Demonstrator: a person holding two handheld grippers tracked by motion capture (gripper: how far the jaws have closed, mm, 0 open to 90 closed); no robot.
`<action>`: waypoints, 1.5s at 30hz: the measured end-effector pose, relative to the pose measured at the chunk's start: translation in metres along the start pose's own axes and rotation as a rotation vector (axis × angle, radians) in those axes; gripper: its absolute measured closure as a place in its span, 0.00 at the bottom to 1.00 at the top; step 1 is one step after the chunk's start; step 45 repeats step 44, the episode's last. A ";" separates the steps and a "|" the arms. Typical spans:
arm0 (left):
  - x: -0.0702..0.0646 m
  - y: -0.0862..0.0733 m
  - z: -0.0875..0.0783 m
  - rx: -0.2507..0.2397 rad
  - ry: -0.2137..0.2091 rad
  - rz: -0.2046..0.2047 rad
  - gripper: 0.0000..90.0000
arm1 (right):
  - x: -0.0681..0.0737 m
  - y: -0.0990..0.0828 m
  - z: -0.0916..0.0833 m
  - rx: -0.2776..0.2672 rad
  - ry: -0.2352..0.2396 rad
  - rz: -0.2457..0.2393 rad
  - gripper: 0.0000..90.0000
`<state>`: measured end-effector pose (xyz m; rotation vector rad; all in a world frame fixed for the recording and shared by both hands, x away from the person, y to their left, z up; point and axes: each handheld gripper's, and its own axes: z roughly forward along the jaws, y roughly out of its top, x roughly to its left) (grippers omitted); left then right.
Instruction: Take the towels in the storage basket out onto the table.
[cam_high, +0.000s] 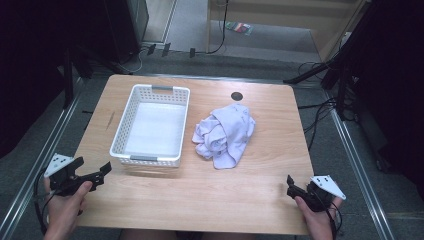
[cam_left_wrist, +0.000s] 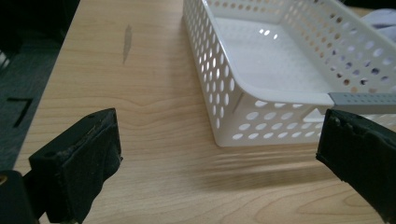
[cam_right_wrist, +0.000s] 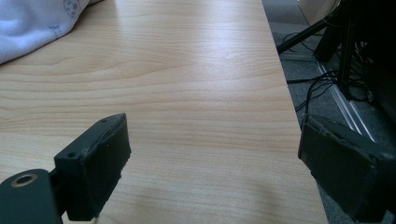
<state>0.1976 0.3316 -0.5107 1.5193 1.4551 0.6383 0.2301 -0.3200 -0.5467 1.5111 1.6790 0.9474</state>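
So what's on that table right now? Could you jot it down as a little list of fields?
table: light wood top
basket: white, perforated, empty, on the table's left half
cloth: pale lilac, crumpled in a heap just right of the basket
left gripper: jaws open, holding nothing, near the basket's front left corner
right gripper: jaws open, holding nothing, at the table's front right corner, apart from the cloth
dark round spot: on the table behind the cloth
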 end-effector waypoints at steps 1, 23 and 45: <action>0.002 -0.005 0.000 -0.024 -0.003 -0.001 0.00 | 0.000 0.000 0.000 -0.002 -0.001 -0.006 0.10; 0.027 -0.031 0.015 -0.025 0.122 0.011 0.01 | 0.003 -0.001 -0.001 0.003 -0.008 -0.030 0.10; 0.024 -0.030 0.019 0.022 0.163 0.025 0.08 | 0.004 -0.001 -0.001 0.004 -0.007 -0.029 0.10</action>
